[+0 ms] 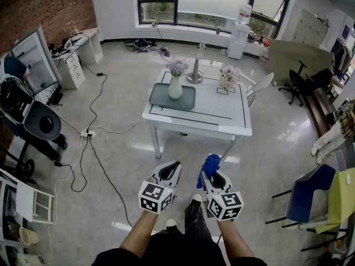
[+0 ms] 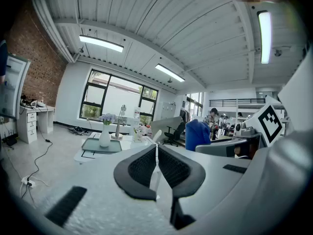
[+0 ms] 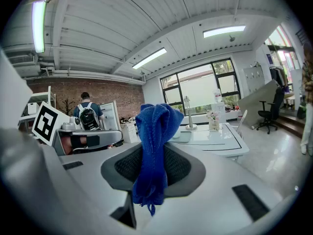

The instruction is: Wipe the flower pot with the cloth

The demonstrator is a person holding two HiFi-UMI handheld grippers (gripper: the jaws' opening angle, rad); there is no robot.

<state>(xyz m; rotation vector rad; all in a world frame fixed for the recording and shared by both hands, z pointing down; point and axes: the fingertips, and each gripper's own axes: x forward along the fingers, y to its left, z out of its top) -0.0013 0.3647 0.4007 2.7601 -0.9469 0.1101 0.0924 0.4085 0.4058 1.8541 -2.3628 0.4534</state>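
Observation:
A white vase-shaped flower pot (image 1: 175, 87) with pale purple flowers stands on a grey-green tray (image 1: 172, 96) on the white table (image 1: 233, 123); the left gripper view shows the pot (image 2: 104, 136) far off. My right gripper (image 1: 211, 173) is shut on a blue cloth (image 1: 209, 164), which bunches up between the pads (image 3: 155, 141). My left gripper (image 1: 171, 172) is shut with nothing in it (image 2: 156, 161). Both grippers hang well short of the table, above the floor.
A second small pot of pink flowers (image 1: 228, 77) and a metal lamp (image 1: 195, 68) stand on the table's far side. A white chair (image 1: 260, 86) is at its right. Cables (image 1: 91, 143) run across the floor at left; chairs (image 1: 308, 195) stand at right.

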